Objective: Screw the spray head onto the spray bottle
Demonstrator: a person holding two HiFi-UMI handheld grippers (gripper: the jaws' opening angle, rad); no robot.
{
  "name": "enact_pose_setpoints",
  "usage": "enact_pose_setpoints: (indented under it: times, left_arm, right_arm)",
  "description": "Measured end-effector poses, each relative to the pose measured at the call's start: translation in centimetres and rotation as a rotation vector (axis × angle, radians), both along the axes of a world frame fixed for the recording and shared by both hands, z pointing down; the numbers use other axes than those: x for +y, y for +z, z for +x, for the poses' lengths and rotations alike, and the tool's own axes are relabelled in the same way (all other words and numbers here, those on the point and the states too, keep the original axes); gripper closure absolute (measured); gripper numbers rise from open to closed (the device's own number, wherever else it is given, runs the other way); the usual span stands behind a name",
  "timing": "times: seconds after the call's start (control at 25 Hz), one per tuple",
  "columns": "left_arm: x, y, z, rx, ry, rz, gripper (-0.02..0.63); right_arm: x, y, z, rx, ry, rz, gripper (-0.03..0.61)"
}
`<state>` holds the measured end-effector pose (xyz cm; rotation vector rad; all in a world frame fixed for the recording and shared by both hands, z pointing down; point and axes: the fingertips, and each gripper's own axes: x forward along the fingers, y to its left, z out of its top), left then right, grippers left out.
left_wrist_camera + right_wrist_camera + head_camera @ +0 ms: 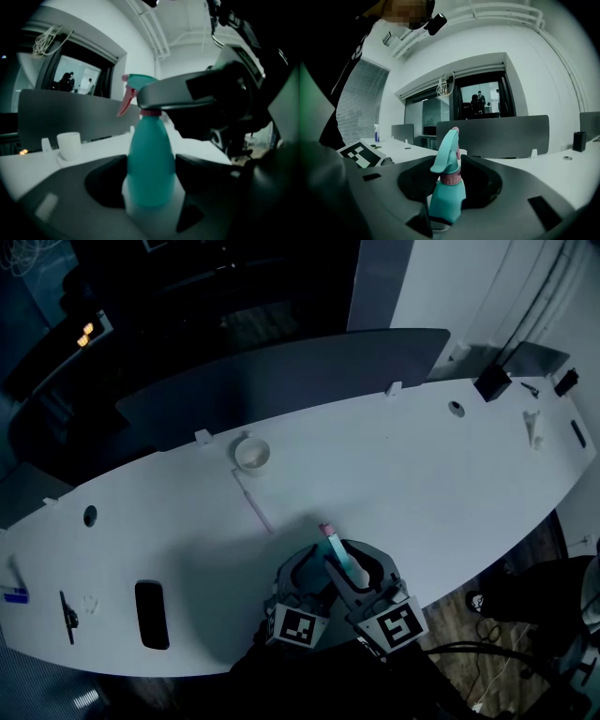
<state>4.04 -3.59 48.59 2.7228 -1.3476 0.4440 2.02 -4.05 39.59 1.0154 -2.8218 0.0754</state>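
My left claw is clamped on the bottle, which stands upright over the near edge of the bench. My right claw grips the head near its pink collar. I'd hold the left rigid and turn the right squarely about the neck, so the threads don't cross.

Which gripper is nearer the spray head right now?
Right. The right gripper closes around the spray head itself; the left gripper grips the spray bottle lower down, on its body.
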Motion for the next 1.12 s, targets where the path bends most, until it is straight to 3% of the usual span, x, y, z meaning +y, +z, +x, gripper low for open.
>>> enact_pose_setpoints:
  times: [0.2, 0.4, 0.52, 0.68, 0.76, 0.84, 0.96, 1.12]
  left_arm:
    - [0.0, 0.0, 0.0, -0.004, 0.002, -0.003, 0.288]
    - [-0.2, 0.0, -0.1, -0.011, 0.018, -0.002, 0.288]
    - [-0.2, 0.2, -0.1, -0.04, 0.008, 0.014, 0.282]
    - [0.0, 0.0, -0.2, -0.008, 0.196, 0.02, 0.268]
    - [0.1, 0.3, -0.1, -0.049, 0.314, -0.03, 0.27]
    - [-0.2, 0.2, 0.0, -0.082, 0.357, -0.058, 0.274]
    - [-0.7, 0.0, 0.1, -0.09, 0.244, -0.036, 0.279]
    - [-0.7, 0.0, -0.4, -0.067, -0.065, -0.013, 0.279]
  right_arm:
    - [0.2, -0.1, -0.5, 0.113, -0.024, 0.061, 0.443]
    - [-0.1, 0.2, -0.4, 0.087, -0.083, -0.01, 0.443]
    - [-0.1, 0.1, -0.5, 0.085, -0.116, 0.029, 0.443]
    - [0.3, 0.1, -0.8, 0.061, -0.168, -0.026, 0.443]
    - [0.3, 0.1, -1.0, 0.065, -0.22, -0.051, 0.443]
    - [-0.1, 0.0, -1.0, 0.068, -0.229, -0.05, 0.443]
    - [-0.5, 0.1, -0.8, 0.102, -0.16, -0.007, 0.443]
    - [-0.4, 0.0, -0.8, 0.079, -0.014, 0.001, 0.443]
